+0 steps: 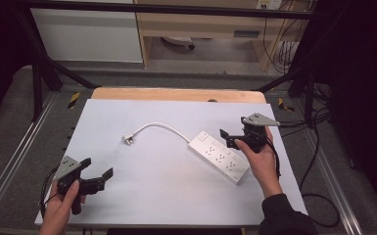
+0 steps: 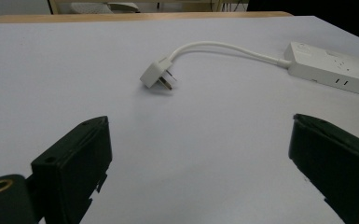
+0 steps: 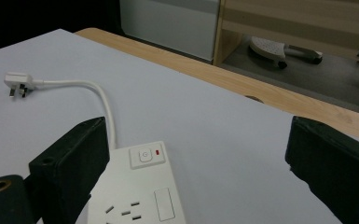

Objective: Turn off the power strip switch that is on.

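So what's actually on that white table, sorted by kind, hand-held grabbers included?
Power strip, white, with its cable and plug: 1
Hand-held grippers, black, both open: 2, the left gripper over the near left corner and the right gripper at the strip's far end
Total: 3

Grey floor (image 1: pixel 10 117), wooden shelving (image 1: pixel 200 24), dark surroundings.

Even overhead light, soft faint shadows; dark surroundings; close views slightly soft, perhaps motion blur.
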Tool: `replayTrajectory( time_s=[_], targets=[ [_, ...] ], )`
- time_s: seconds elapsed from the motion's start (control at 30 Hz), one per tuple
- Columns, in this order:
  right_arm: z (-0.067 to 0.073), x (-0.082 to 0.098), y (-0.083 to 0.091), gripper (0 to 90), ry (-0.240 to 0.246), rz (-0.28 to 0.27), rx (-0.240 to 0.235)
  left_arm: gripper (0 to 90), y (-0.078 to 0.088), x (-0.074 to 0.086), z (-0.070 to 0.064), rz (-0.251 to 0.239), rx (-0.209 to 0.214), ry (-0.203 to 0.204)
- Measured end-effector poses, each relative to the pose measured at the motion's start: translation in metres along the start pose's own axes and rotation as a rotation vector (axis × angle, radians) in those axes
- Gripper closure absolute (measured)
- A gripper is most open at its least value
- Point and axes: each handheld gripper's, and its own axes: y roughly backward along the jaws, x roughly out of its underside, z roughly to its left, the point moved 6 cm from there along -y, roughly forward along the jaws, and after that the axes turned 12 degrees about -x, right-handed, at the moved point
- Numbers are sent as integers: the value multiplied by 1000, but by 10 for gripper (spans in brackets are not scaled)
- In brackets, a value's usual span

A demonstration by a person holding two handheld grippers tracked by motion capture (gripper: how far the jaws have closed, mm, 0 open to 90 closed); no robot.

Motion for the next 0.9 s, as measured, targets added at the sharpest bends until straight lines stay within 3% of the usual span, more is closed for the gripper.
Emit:
replayTrajectory(
  time_s=[0.23,0.47,0.7,0.9],
  targets=[
    [2,-4,-5,219,23,-5,10,57,-1,0,0,-2,-3,-3],
    [7,-11,-12,498,42,-22,-8,57,-3,0,0,3,1,-8],
    [12,-9,-24,707,75,5,-43,57,-6,1,-1,3,7,-24],
    [5,-2,-26,837,58,35,-46,58,-11,1,-1,1,4,-36]
  ],
)
